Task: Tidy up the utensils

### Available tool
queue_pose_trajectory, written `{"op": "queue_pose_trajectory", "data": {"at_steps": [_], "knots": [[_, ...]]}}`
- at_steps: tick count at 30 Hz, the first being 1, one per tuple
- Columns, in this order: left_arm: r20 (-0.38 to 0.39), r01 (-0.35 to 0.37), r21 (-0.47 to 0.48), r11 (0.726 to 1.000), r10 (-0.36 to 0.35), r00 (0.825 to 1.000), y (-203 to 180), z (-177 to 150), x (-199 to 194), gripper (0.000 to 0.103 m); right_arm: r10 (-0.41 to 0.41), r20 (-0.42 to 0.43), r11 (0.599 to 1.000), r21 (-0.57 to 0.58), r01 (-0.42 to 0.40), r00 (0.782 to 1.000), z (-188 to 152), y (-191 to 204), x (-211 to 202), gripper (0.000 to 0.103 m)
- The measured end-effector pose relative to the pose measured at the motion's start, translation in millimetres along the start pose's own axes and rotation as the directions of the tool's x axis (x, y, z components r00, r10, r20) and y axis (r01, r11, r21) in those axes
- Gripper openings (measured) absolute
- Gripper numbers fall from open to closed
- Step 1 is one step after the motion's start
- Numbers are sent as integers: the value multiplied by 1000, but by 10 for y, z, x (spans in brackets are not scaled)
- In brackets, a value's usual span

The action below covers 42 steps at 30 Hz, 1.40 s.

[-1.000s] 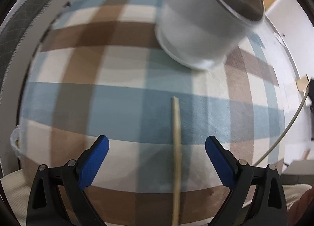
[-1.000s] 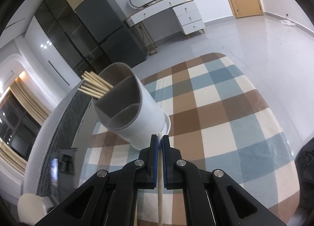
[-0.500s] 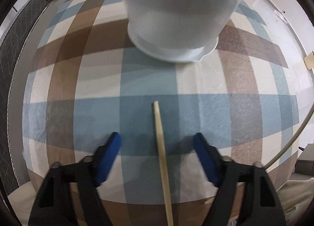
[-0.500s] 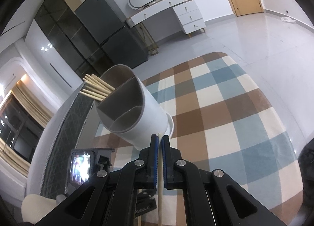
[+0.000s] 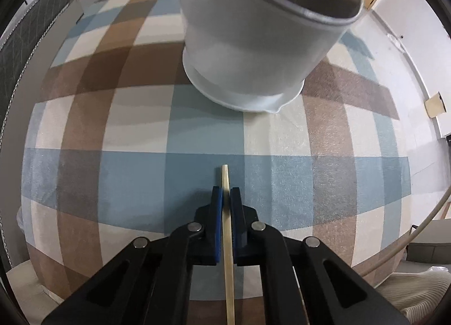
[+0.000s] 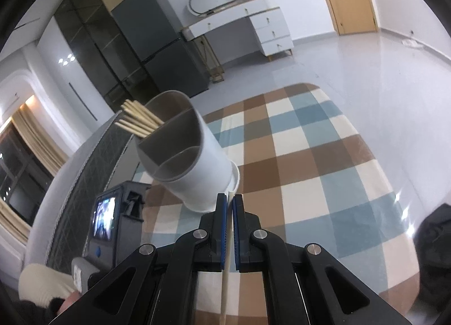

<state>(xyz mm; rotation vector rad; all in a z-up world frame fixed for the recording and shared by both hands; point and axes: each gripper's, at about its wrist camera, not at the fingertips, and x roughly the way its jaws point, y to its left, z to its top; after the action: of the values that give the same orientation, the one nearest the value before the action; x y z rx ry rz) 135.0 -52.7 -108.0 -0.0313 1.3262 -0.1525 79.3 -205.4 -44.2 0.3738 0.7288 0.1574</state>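
Observation:
My left gripper (image 5: 226,193) is shut on a wooden chopstick (image 5: 227,240) that lies on the checked cloth (image 5: 112,172), its tip pointing at the white utensil holder (image 5: 253,43) just ahead. My right gripper (image 6: 229,201) is shut on a pale chopstick (image 6: 227,277), held above the cloth near the base of the holder (image 6: 194,161). The holder has three compartments; several chopsticks (image 6: 138,123) stand in the far one. The left gripper's body (image 6: 112,226) shows at lower left in the right wrist view.
The checked cloth (image 6: 310,161) covers a round table. A grey mesh surface (image 6: 76,184) lies along its left side. A white cable (image 5: 408,246) curves at the right edge. A fridge (image 6: 157,43), a desk (image 6: 248,23) and a door stand across the room.
My left gripper has shut on the chopstick on the cloth; it was open around it before. It has moved closer to the holder. My right gripper has stayed shut on its chopstick.

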Motion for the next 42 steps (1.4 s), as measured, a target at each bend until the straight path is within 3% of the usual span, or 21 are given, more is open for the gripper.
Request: {"op": "queue_pose_trajectory", "data": {"at_steps": [5,8,11,14,17,24,31,42], "knots": [[127,65,-44,997,-59,990,149,-85,-386,1,0,35,999,-33,1,999,-40,113,-153,3],[240,97,-50,994,-82,967,232,-150,-685,1,4,47,999,-47,-2,999,-91,171,-241,3],[339,140,-46,989,-116,933,291,-285,-977,1,6,58,998,-64,-2,998,-120,236,-303,3],[401,165,-24,986,-142,905,262,-423,-1193,1,12,73,997,-79,-7,997,-144,307,-360,3],[433,164,8,987,-151,889,216,-502,-1349,1,13,92,995,-102,-3,996,-165,381,-415,3],[443,120,46,992,-128,887,272,-570,-1359,0,6,116,994,-113,8,993,-185,443,-479,3],[432,106,61,993,-122,894,260,-623,-1428,0,-3,122,993,-118,18,993,-207,453,-503,3],[448,89,61,994,-107,888,297,-610,-1611,0,-13,153,995,-100,29,988,-160,422,-570,3]]}}
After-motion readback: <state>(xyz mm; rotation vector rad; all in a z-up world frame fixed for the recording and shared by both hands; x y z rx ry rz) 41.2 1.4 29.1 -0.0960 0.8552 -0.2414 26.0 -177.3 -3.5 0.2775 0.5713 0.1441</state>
